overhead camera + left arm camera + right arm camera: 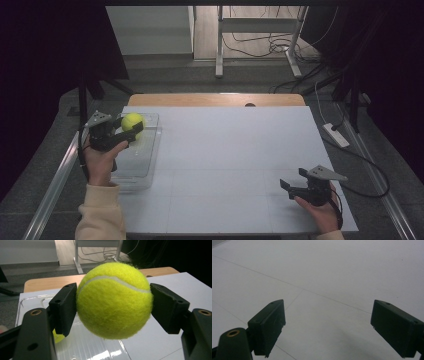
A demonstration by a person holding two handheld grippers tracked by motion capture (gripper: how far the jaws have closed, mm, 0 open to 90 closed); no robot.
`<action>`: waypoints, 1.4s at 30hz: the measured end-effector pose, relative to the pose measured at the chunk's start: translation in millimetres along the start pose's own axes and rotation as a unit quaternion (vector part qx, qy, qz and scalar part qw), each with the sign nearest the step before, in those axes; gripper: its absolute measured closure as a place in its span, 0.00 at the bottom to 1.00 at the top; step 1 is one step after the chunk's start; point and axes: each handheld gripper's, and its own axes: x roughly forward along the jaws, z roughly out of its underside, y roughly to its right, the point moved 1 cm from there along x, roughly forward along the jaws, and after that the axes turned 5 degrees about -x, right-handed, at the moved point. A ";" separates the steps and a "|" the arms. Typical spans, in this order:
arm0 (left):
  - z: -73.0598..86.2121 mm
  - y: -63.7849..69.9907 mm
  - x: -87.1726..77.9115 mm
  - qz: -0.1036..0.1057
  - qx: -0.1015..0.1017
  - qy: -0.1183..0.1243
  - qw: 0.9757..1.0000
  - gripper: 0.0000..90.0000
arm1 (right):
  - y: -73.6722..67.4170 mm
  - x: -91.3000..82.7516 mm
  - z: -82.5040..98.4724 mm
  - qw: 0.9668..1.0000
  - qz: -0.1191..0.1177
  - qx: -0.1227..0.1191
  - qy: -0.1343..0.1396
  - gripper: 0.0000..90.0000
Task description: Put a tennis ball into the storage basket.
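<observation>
transport step: your left gripper clamps the tennis ball above the clear tray at frame left, right gripper idle with jaws apart; next, choose the set-down spot before easing the jaws off.

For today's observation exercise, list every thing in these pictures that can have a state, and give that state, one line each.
Tennis ball: clamped between the left gripper's jaws, held above the tray.
Left gripper: shut on the ball.
Right gripper: jaws open, nothing between them, over bare table.
Clear tray: on the table's left edge, another yellow thing partly visible inside.

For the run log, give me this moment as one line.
left gripper: shut on tennis ball | over clear tray | right gripper: open
</observation>
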 end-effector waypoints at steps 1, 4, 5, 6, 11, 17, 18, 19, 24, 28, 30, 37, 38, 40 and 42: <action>1.2 -2.1 1.0 -0.005 -0.001 -0.003 1.000 0.30 | -0.1 0.1 0.0 1.000 0.000 0.000 0.000 0.13; 3.0 -4.9 2.9 -0.014 -0.001 -0.009 1.000 0.30 | -0.3 0.6 0.1 1.000 0.000 0.000 0.000 0.13; 3.0 -4.9 2.9 -0.014 -0.001 -0.009 1.000 0.30 | -0.3 0.6 0.1 1.000 0.000 0.000 0.000 0.13; 3.7 -6.3 3.5 -0.017 -0.002 -0.012 1.000 0.30 | -0.4 0.5 0.2 1.000 0.000 0.001 -0.001 0.13; 6.1 -12.4 4.5 -0.034 -0.003 -0.019 0.999 0.30 | -0.1 0.2 0.2 1.000 0.000 0.000 0.000 0.13; 8.6 -20.1 4.7 -0.047 -0.009 -0.026 0.999 0.30 | -0.4 0.8 0.2 1.000 0.000 0.001 -0.001 0.13; 9.3 -21.0 5.0 -0.050 -0.009 -0.029 0.998 0.30 | -0.6 0.9 0.1 1.000 0.000 0.001 -0.001 0.13; 9.7 -21.7 5.3 -0.051 -0.009 -0.031 0.998 0.30 | -0.8 1.0 0.1 1.000 0.000 0.000 -0.001 0.13; 11.6 -23.8 5.8 -0.059 -0.008 -0.038 0.998 0.30 | -0.7 0.9 0.3 1.000 0.000 0.001 -0.001 0.13; 13.2 -25.4 6.2 -0.065 -0.009 -0.044 0.997 0.30 | -0.5 0.7 0.4 1.000 0.000 0.001 -0.001 0.13; 14.4 -26.8 6.9 -0.071 -0.007 -0.049 0.996 0.30 | -0.5 0.8 0.4 1.000 0.000 0.001 -0.001 0.14; 17.8 -31.3 8.8 -0.078 -0.010 -0.063 0.995 0.30 | -0.8 0.9 0.3 1.000 0.000 0.000 -0.002 0.14; 18.2 -31.8 8.9 -0.080 -0.009 -0.065 0.995 0.30 | -0.8 0.9 0.3 1.000 0.000 0.000 -0.002 0.14; 19.3 -32.6 9.7 -0.086 -0.007 -0.073 0.994 0.30 | -1.0 0.9 0.3 1.000 0.000 0.000 -0.002 0.14; 20.4 -32.8 11.1 -0.096 -0.005 -0.082 0.992 0.30 | -0.9 0.9 0.3 1.000 0.000 0.000 -0.002 0.14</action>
